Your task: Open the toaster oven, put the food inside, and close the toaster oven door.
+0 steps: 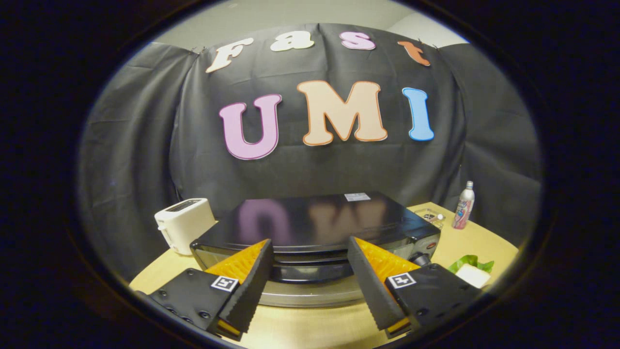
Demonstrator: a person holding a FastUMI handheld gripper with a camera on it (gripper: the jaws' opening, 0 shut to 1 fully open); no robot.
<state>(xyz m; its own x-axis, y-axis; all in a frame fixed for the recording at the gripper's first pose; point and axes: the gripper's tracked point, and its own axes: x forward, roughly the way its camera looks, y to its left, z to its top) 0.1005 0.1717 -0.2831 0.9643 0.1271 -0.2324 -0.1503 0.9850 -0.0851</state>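
Here, your gripper (309, 252) hung with fingers spread wide, gripping nothing, tips flanking toaster oven (315, 228) door handle (310, 271), contact unclear. Oven door shut, oven just ahead on wooden table (484, 240). White toaster (184, 224) close beside its left edge. Right side roomier: food (472, 271) beside right finger, bottle (463, 205) beyond.

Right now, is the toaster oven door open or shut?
Shut: the toaster oven door sits flush against its front, handle just ahead of the open gripper fingers.
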